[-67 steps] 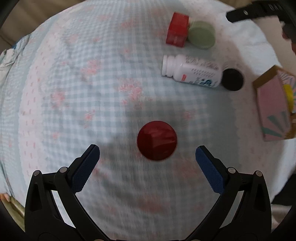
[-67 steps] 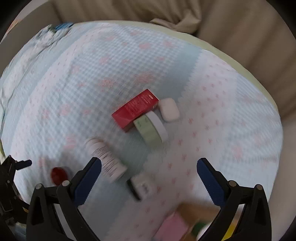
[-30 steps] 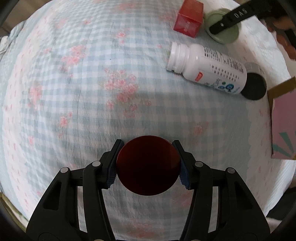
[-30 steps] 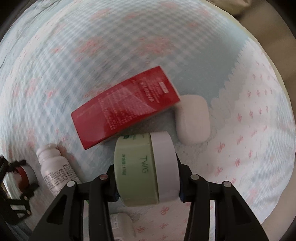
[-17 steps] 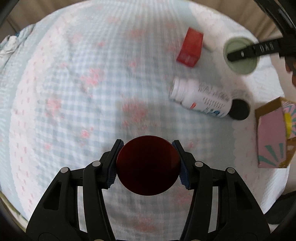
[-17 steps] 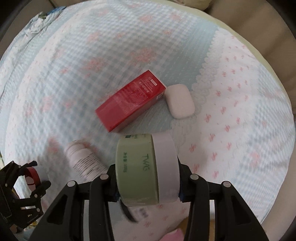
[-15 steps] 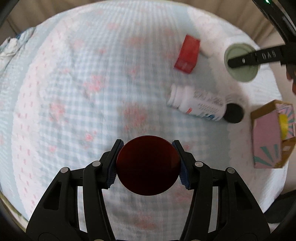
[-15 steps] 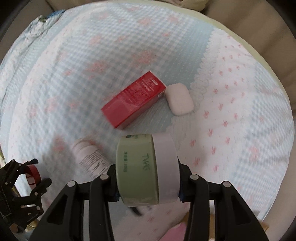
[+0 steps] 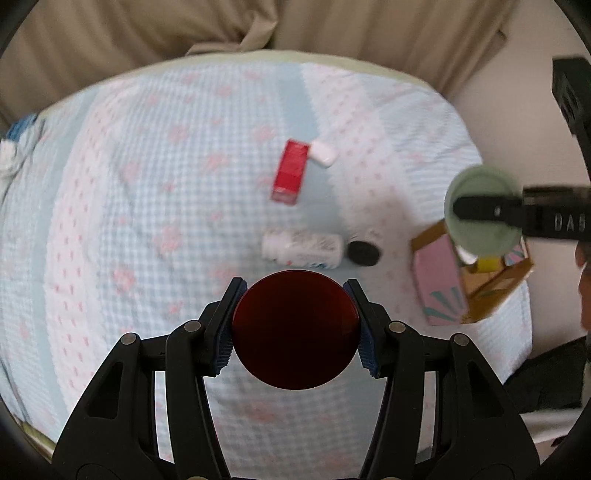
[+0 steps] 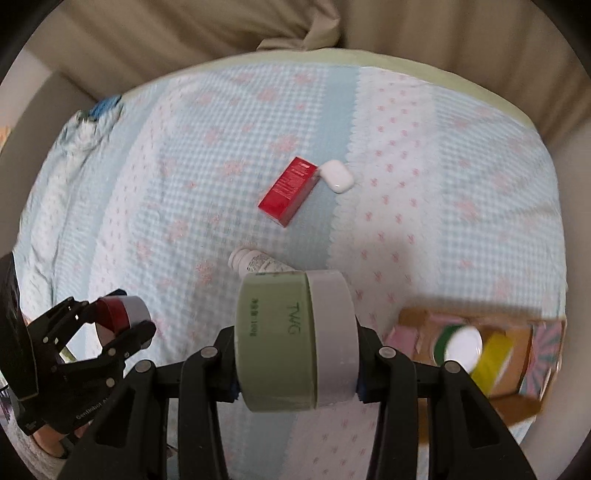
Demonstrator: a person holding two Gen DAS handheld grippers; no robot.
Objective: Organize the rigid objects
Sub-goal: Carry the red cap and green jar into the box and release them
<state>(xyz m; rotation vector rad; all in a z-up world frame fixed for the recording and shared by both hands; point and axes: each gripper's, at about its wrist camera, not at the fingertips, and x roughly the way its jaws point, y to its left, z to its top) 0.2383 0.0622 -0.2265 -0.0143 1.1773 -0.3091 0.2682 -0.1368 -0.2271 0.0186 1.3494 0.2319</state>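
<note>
My left gripper (image 9: 295,328) is shut on a round dark red jar (image 9: 295,330) and holds it above the bed; it also shows in the right wrist view (image 10: 122,314). My right gripper (image 10: 295,339) is shut on a green jar with a white lid (image 10: 295,339), held above an open cardboard box (image 10: 480,354); in the left wrist view the green jar (image 9: 480,236) hangs over that box (image 9: 465,288). On the bedspread lie a red carton (image 10: 288,190), a white earbud case (image 10: 336,175), a white pill bottle (image 9: 301,248) and a black-lidded jar (image 9: 364,253).
The box holds a yellow item (image 10: 491,354) and a green-and-white jar (image 10: 458,345). The checked blue bedspread (image 10: 184,184) covers the bed; beige bedding (image 10: 221,29) lies behind. The bed's right edge (image 9: 517,258) drops off by the box.
Both grippers closed on their jars and lifted them away from the bed. The right gripper carried the green jar right, over the box. The left gripper rose with the red jar.
</note>
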